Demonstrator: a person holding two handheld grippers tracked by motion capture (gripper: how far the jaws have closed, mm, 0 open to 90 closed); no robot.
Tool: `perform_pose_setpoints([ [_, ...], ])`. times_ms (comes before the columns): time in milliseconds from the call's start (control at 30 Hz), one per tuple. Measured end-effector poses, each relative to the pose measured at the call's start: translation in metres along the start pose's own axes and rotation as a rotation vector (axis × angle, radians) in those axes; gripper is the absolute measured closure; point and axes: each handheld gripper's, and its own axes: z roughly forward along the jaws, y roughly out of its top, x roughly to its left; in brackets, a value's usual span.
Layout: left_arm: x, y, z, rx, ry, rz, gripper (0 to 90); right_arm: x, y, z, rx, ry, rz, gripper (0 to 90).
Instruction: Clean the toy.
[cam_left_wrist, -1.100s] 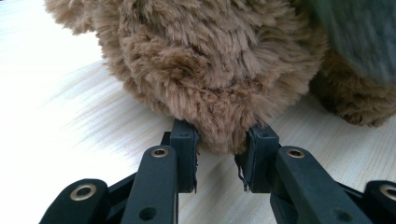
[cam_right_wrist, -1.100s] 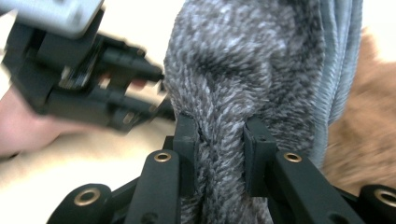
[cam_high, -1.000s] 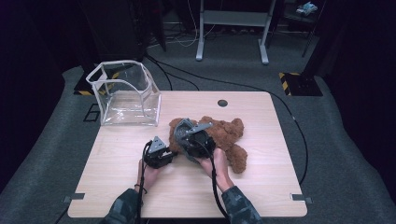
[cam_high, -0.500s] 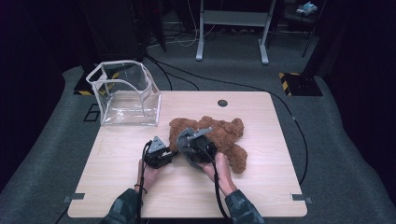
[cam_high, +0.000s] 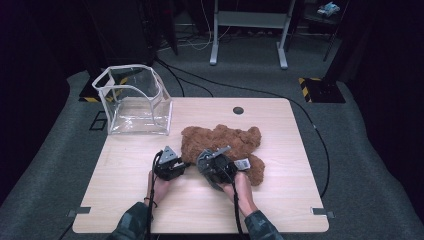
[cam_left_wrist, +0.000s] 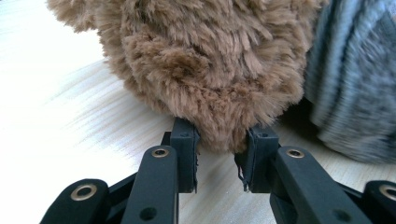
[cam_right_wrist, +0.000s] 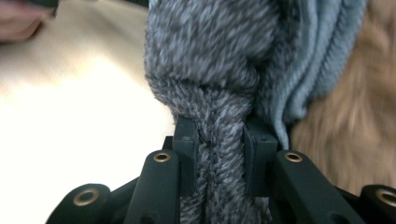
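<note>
Two handheld grippers meet at the near edge of a brown teddy bear (cam_high: 220, 142) lying flat in the middle of a pale wooden table (cam_high: 280, 200). The left gripper (cam_left_wrist: 219, 158) is clenched on a tuft of the bear's shaggy fur. The right gripper (cam_right_wrist: 218, 154) is clamped on a bunched fold of grey knitted cloth (cam_right_wrist: 205, 70), possibly a small garment for the bear; a ribbed blue-grey edge (cam_right_wrist: 317, 51) hangs beside it. If the left grip holds only fur, the bear could slip free when pulled. The bunched cloth may also twist or snag on a limb instead of sliding on. A clear plastic box (cam_high: 134, 102) stands empty, well apart at the far left corner.
</note>
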Motion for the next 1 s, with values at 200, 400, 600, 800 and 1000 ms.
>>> perform_pose_setpoints([
  [200, -0.001, 0.0, 0.0, -0.001, 0.003, 0.0, 69.9, -0.002, -0.006, -0.037, -0.077, 0.033, -0.01, 70.9],
  [400, -0.001, 0.0, 0.001, 0.004, 0.004, 0.002, 69.9, -0.014, 0.014, -0.075, -0.198, -0.096, -0.032, 71.1],
  [600, -0.001, 0.0, 0.001, 0.002, 0.005, 0.004, 70.0, -0.032, 0.007, -0.049, -0.114, -0.157, 0.006, 71.7],
  [800, -0.002, 0.0, 0.001, 0.009, 0.003, 0.013, 70.0, -0.045, -0.011, -0.042, -0.1, -0.132, 0.078, 72.4],
  [1000, -0.002, 0.0, 0.001, 0.002, 0.007, 0.006, 69.9, -0.045, -0.011, -0.056, -0.117, -0.143, 0.058, 72.4],
])
